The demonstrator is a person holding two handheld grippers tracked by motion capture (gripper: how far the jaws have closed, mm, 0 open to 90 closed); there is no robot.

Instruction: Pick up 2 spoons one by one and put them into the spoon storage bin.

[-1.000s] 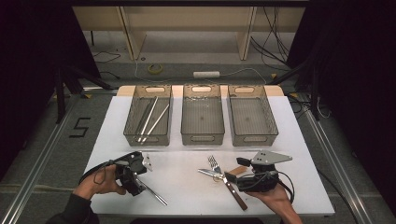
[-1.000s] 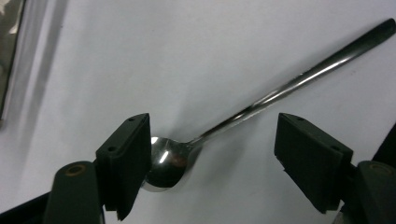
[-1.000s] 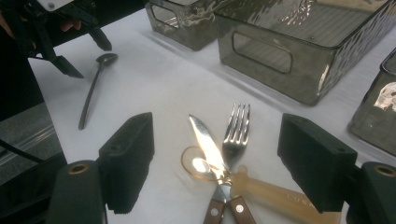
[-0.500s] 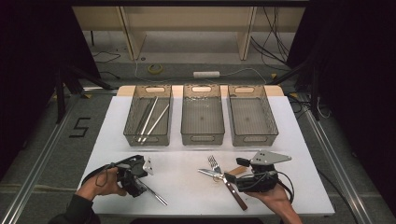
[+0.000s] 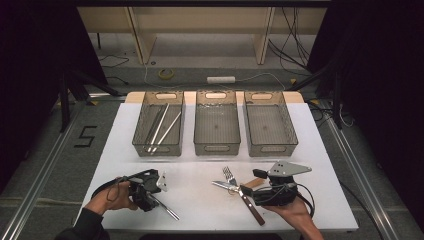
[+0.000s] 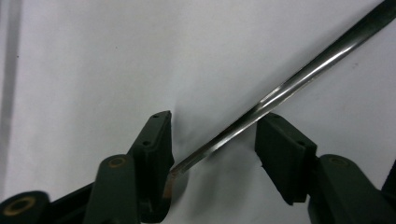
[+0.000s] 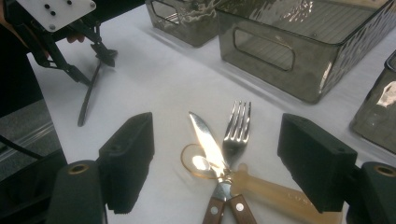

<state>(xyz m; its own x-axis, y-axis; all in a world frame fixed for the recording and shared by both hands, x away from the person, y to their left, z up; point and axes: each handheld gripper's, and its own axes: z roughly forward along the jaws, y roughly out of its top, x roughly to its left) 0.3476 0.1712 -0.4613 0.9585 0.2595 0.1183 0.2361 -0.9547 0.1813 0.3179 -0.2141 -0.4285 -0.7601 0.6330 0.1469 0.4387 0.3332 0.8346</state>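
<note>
From above, the left gripper (image 5: 150,192) stands over a slim shiny metal rod (image 5: 167,210) near the white table's (image 5: 320,145) front edge, bare tabletop stretching rightward toward the right gripper (image 5: 252,192). Three smoked clear plastic bins (image 5: 216,149) line the far side, well apart from both hands. In the left gripper view, the jaws have just been closing around the rod (image 6: 285,88), which crosses the gap aslant; they are not yet clamped on it. In the right gripper view, wide-parted, empty jaws frame a wooden-handled knife (image 7: 208,149) and steel fork (image 7: 236,128), crossed.
</note>
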